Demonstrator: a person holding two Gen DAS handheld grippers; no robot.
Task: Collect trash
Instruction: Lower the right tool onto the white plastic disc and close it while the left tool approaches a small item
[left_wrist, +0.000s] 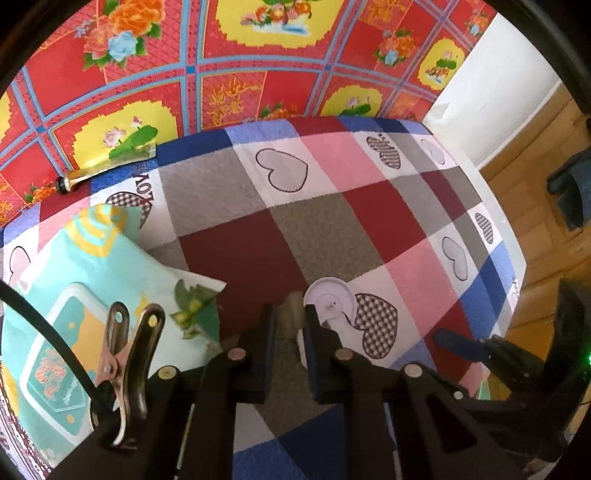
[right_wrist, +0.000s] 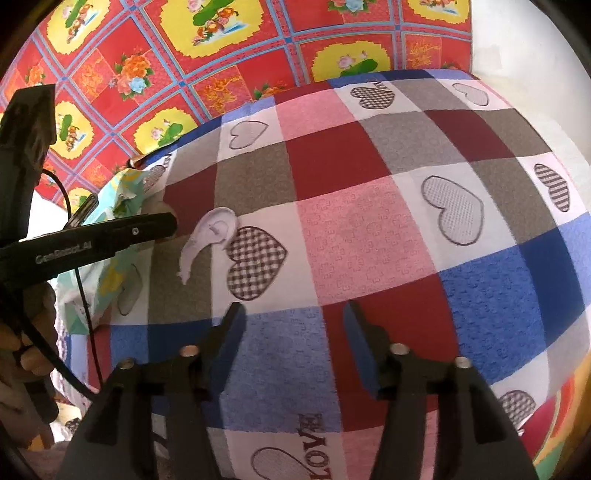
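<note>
A white round peel-off lid (left_wrist: 330, 300) with a torn tab lies on the checked heart blanket (left_wrist: 332, 221), just right of my left gripper (left_wrist: 291, 321). That gripper's fingers stand close together with a small brown scrap (left_wrist: 291, 312) pinched between them. In the right wrist view the lid (right_wrist: 218, 230) lies left of centre, and the left gripper (right_wrist: 166, 221) comes in from the left, its tip just left of the lid. My right gripper (right_wrist: 295, 314) is open above the blanket (right_wrist: 369, 221), with nothing between its fingers.
A teal wet-wipes pack (left_wrist: 74, 295) lies on the blanket at the left. A flattened tube (left_wrist: 107, 166) rests at the blanket's far edge against a red floral cloth (left_wrist: 221, 74). The blanket's right edge drops to a wooden floor (left_wrist: 535, 184).
</note>
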